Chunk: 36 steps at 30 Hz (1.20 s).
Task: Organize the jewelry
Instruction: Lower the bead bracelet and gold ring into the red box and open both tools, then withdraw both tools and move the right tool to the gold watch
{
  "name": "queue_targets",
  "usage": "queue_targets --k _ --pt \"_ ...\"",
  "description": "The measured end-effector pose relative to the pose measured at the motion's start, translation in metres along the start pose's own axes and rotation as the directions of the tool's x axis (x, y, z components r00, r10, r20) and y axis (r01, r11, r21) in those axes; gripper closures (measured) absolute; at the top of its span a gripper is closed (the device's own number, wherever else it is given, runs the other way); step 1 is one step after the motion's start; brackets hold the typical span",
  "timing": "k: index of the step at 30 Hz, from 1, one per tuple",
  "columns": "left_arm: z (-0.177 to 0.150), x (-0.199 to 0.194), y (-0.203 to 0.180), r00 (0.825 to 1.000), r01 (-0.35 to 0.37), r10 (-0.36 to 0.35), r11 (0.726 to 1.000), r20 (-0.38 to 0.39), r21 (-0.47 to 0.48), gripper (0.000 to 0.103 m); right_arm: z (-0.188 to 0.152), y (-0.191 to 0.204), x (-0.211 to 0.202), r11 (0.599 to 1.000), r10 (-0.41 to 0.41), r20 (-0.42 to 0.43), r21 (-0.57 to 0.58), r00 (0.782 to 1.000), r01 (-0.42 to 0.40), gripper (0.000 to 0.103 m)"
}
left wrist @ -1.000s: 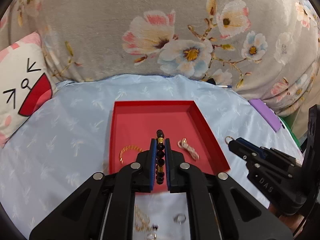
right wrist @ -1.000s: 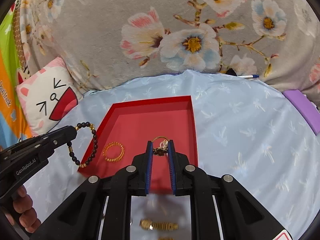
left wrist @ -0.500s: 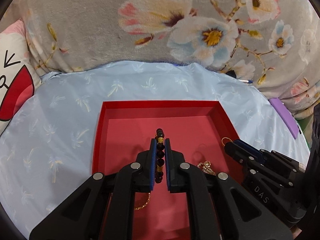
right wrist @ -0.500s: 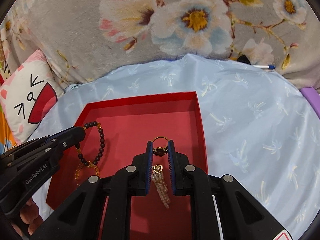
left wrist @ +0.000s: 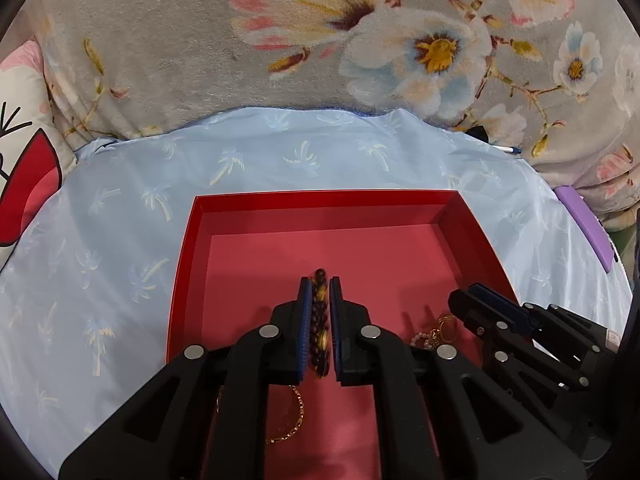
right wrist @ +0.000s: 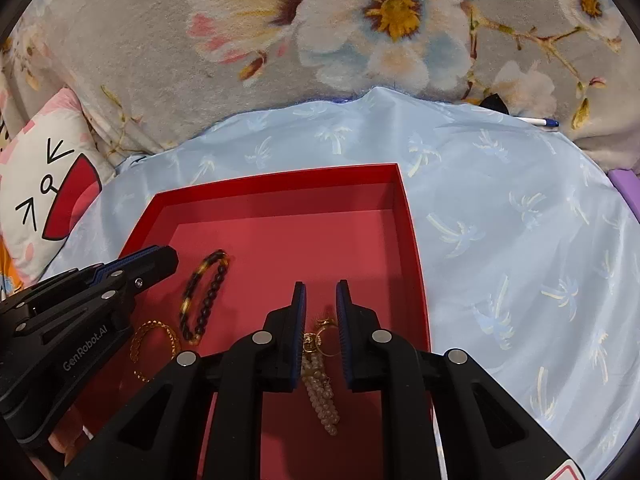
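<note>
A red tray (left wrist: 320,200) lies on a pale blue cloth; it also shows in the right wrist view (right wrist: 408,216). My left gripper (left wrist: 319,284) is over the tray with its jaws slightly parted, and the dark bead bracelet (left wrist: 319,320) blurs between them; in the right wrist view the bracelet (right wrist: 204,292) is falling free below the left gripper (right wrist: 160,258). My right gripper (right wrist: 321,292) is open over the tray's right side. Below it lie a gold ring (right wrist: 324,336) and a pearl piece (right wrist: 320,392). A gold chain bracelet (right wrist: 152,344) lies in the tray's left part.
A grey floral blanket (right wrist: 360,40) rises behind the cloth. A cat-face pillow (right wrist: 48,192) lies at the left. A purple flat object (left wrist: 584,228) and a pen (right wrist: 540,121) lie at the right and back edges.
Both grippers moved forward and lower over the tray. The right gripper opened and let go of the gold ring. The left gripper's jaws parted and the bead bracelet is dropping.
</note>
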<state>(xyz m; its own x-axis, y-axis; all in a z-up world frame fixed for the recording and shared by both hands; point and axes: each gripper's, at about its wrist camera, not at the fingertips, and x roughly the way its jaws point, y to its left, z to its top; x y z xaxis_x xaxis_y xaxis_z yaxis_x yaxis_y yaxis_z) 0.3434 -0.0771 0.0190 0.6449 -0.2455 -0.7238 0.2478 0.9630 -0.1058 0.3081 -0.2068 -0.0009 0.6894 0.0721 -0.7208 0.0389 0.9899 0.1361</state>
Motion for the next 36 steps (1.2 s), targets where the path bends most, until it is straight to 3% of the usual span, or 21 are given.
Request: queue_targets --k 5,15,18,24,27,33,36 --pt "-0.002 0.000 0.002 1.000 -0.013 0.013 1.000 0.000 -0.004 0.085 -0.002 -0.002 -0.004 1.000 0.004 0.016 0.012 1.000 -0.004 0.087" --pt "-0.014 -0.042 0.004 0.999 -0.025 0.025 1.000 0.047 -0.008 0.083 -0.019 -0.006 -0.060 0.999 0.028 0.086 0.043 0.996 -0.032 0.083" --pt "-0.024 -0.063 -0.002 0.997 -0.039 0.038 0.999 0.067 0.004 0.073 -0.032 -0.005 -0.085 0.998 0.035 0.108 0.040 0.994 -0.039 0.079" --pt "-0.053 -0.101 -0.013 0.996 -0.045 0.043 0.999 0.081 0.021 0.069 -0.069 -0.004 -0.125 0.999 0.026 0.120 0.028 0.992 -0.029 0.077" --pt "-0.073 -0.117 -0.014 0.996 -0.042 0.041 0.999 0.075 0.015 0.059 -0.094 -0.004 -0.143 1.000 0.013 0.113 0.019 0.994 -0.015 0.076" --pt "-0.117 -0.135 -0.008 0.998 -0.051 0.051 0.999 0.027 -0.002 0.055 -0.141 -0.008 -0.162 1.000 0.010 0.065 0.028 0.998 -0.012 0.072" --pt "-0.142 -0.138 0.002 0.998 -0.061 0.061 0.998 -0.012 -0.022 0.047 -0.165 -0.012 -0.166 0.999 0.006 0.023 0.033 1.000 -0.007 0.072"
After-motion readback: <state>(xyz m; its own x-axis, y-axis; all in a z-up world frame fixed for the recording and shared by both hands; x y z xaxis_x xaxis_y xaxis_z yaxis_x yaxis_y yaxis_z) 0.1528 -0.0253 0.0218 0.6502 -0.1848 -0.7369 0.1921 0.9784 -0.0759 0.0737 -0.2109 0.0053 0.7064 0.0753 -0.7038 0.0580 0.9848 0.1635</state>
